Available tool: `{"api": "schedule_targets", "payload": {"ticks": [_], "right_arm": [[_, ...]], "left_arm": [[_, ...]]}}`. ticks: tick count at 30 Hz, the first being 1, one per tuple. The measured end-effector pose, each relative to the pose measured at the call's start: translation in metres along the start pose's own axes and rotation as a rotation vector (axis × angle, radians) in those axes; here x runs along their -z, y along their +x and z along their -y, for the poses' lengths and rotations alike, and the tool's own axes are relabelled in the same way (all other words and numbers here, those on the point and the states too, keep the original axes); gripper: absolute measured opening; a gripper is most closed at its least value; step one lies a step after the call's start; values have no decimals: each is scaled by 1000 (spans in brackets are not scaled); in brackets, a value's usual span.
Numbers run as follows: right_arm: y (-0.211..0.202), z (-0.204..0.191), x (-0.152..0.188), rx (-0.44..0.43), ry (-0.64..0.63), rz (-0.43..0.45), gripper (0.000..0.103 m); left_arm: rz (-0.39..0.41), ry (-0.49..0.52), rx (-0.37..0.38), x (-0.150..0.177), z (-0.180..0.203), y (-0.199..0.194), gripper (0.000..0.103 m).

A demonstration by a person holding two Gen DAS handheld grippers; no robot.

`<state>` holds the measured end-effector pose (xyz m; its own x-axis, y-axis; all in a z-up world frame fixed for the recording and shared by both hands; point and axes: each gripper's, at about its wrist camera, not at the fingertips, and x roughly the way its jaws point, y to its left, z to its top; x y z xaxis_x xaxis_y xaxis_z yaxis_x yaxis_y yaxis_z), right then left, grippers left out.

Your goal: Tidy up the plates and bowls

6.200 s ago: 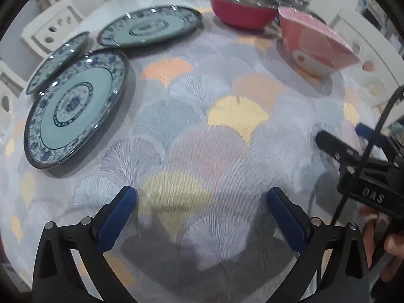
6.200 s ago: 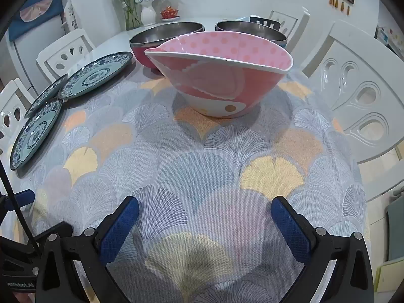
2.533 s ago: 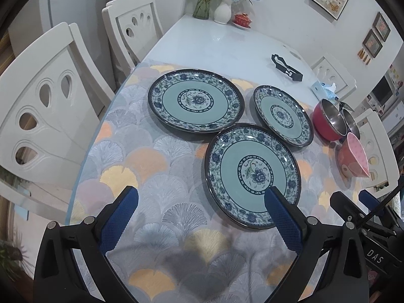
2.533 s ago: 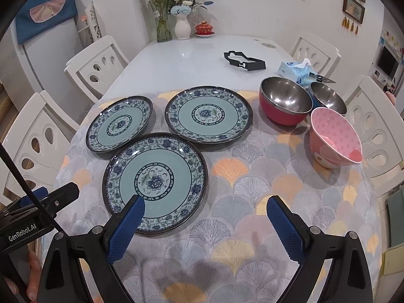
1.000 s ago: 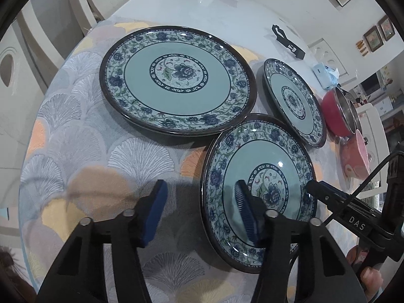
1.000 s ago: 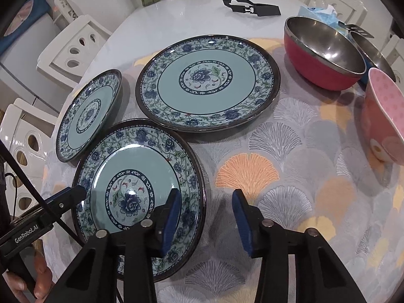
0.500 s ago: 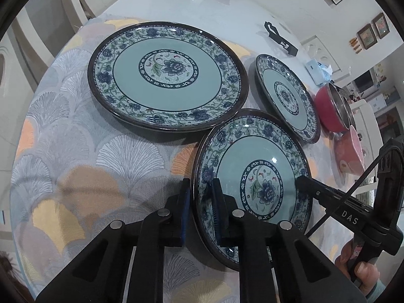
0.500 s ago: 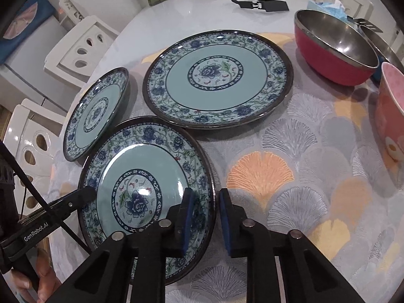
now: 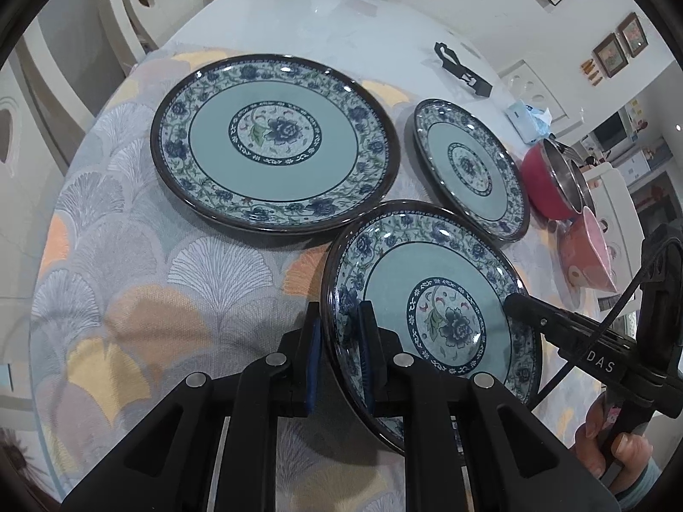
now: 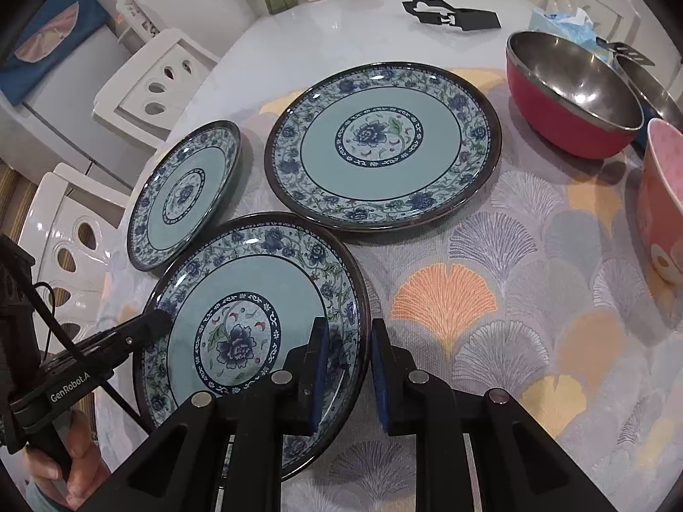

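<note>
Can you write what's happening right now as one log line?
left tool: shut on near blue floral plate rim | right tool: shut on opposite rim | plate: tilted | stacking: not done

pink bowl point(image 10: 664, 200): cut by frame edge | third bowl point(image 10: 657, 89): mostly hidden

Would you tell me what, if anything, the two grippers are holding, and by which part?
Both hold the nearest plate by its rim: the left gripper on one side, the right gripper on the opposite side.
</note>
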<state>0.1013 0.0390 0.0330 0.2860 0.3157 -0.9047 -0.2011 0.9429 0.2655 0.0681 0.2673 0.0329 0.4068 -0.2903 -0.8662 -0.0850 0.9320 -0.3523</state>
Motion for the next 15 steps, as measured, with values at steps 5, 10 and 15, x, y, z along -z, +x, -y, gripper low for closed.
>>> {"api": "schedule_targets", "payload": {"ticks": [5, 10, 15], "right_arm": [[-10, -4, 10, -9, -31, 5, 18], [-30, -12, 17, -32, -47, 35, 18], [-61, -29, 22, -59, -75, 93, 18]], "left_arm": [[35, 37, -29, 6, 7, -14, 13], [79, 56, -36, 11, 12, -39, 13], [135, 48, -32, 19, 13, -72, 13]]}}
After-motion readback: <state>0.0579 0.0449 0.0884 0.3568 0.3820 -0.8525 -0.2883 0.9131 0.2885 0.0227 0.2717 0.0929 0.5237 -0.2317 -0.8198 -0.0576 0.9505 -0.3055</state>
